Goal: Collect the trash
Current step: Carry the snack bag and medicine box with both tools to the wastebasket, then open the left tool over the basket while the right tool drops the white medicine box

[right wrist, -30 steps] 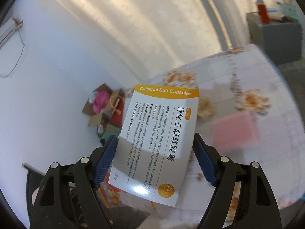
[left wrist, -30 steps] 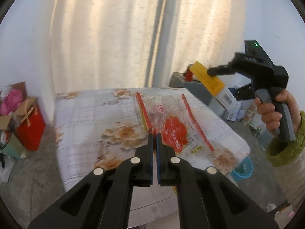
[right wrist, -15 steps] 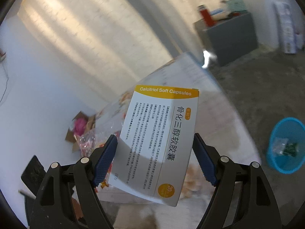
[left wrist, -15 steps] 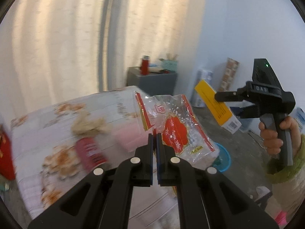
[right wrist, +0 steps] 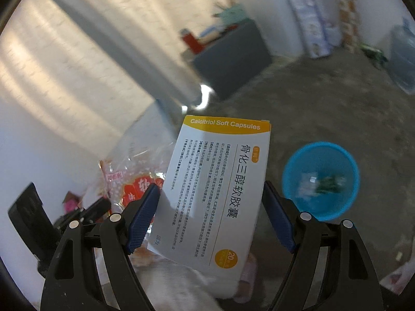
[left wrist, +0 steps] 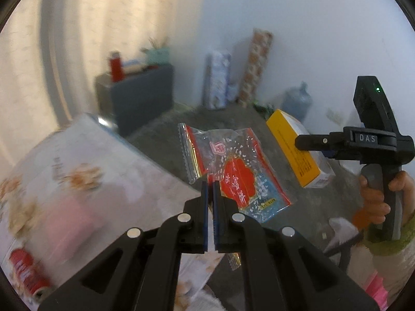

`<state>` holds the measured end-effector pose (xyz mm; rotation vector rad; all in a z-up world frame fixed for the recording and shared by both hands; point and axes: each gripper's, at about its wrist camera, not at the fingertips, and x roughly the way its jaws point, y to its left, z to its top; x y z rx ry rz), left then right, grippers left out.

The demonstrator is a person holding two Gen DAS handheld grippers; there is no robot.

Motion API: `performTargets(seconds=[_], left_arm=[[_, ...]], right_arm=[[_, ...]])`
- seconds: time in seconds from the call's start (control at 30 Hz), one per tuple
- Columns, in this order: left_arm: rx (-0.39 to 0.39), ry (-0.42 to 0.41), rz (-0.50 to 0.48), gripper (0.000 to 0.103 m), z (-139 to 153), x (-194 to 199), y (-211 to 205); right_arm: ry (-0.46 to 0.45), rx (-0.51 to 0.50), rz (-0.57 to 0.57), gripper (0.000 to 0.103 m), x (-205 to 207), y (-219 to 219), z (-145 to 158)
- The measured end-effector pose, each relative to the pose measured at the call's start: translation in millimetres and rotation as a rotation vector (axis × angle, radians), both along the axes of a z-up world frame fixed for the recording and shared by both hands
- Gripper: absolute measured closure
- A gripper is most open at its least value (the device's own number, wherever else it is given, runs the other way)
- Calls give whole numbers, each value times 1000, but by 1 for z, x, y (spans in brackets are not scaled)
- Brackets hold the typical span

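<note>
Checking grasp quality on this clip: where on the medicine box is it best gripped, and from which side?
Across its two long narrow edges near the lower end, from below, as the right gripper has it. The medicine box is flat and stiff, so jaws pressing on the edges keep it rigid, and its free end points toward the blue bin.

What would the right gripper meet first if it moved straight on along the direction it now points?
Probably the bare grey floor. The right gripper, clamped on the white and yellow medicine box, aims at the floor just left of the round blue plastic bin. Depth is unclear.
</note>
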<state>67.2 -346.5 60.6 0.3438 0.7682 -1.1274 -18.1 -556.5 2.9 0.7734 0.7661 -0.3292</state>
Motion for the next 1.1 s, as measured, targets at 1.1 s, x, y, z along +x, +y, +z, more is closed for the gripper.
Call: performTargets(seconds=[1.1], left_arm=[[605, 145, -20, 67, -252, 6, -309]], right_arm=[[417, 196, -248, 28, -13, -168, -233]])
